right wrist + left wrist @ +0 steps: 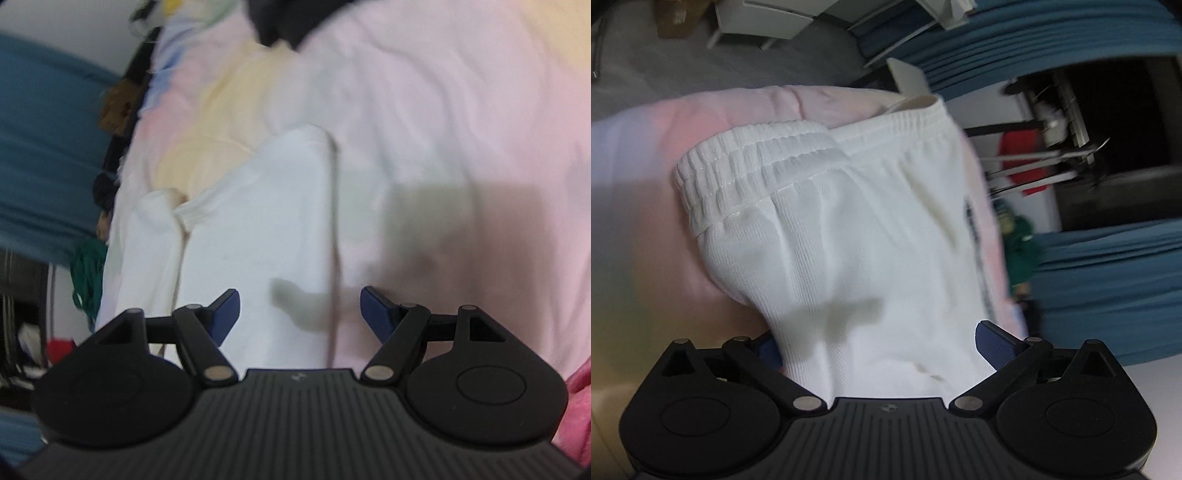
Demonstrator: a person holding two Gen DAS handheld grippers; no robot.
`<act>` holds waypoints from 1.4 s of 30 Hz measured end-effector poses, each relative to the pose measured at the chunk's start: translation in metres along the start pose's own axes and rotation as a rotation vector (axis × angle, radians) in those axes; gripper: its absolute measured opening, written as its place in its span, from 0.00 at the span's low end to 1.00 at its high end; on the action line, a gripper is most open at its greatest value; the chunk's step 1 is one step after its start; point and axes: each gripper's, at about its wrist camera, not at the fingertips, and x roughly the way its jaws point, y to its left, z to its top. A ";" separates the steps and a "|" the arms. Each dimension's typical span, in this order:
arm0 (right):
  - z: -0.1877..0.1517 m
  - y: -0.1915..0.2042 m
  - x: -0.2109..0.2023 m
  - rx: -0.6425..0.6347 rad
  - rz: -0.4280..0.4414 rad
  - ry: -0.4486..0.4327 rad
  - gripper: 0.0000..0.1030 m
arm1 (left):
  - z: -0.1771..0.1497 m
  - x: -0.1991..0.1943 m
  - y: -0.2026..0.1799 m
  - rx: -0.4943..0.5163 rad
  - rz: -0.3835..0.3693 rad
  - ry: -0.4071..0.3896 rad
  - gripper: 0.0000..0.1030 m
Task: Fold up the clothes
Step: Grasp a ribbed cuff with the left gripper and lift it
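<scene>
Here, white knit trousers (849, 221) with a gathered elastic waistband (746, 162) lie on a pale pink bedsheet (443, 110). The left gripper (879, 347) has its jaws wide apart, fabric bunched between them, unclamped. The right gripper (299, 310) hovers spread, holding nothing. Cloth looks soft, light, floppy; the thick waistband likely offers the firmest hold.

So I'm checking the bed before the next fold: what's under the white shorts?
The pink sheet shows around and under the white shorts. Whatever lies directly beneath them is covered. The left gripper is open around the fabric.
</scene>
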 end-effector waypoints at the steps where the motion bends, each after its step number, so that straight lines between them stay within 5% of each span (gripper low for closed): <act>1: 0.000 -0.001 0.003 0.009 0.000 0.002 0.72 | 0.001 0.002 0.002 -0.006 -0.004 0.002 0.99; 4: 0.002 0.002 0.013 0.013 0.028 0.004 0.84 | 0.002 0.007 0.006 -0.023 -0.014 0.009 0.99; 10: 0.008 0.028 0.030 -0.072 0.237 0.019 0.83 | 0.005 0.016 0.016 -0.058 -0.035 0.022 0.99; 15: -0.001 0.049 0.032 -0.171 0.262 -0.025 0.83 | 0.008 0.027 0.023 -0.081 -0.037 0.036 0.94; 18: 0.004 0.044 0.044 -0.134 0.182 -0.037 0.68 | 0.010 0.042 0.022 -0.079 0.030 0.046 0.84; 22: 0.010 0.032 0.052 -0.084 0.118 -0.034 0.16 | 0.013 0.050 0.019 -0.068 0.055 0.028 0.70; 23: 0.010 0.030 0.050 -0.089 0.103 -0.040 0.09 | 0.012 0.049 0.017 -0.058 0.054 0.018 0.66; 31: 0.005 0.046 0.003 -0.228 0.194 -0.144 0.08 | 0.008 0.029 0.014 -0.038 0.024 -0.044 0.17; 42: 0.004 0.048 -0.036 -0.273 0.217 -0.183 0.08 | 0.000 -0.023 -0.003 0.016 -0.031 -0.138 0.07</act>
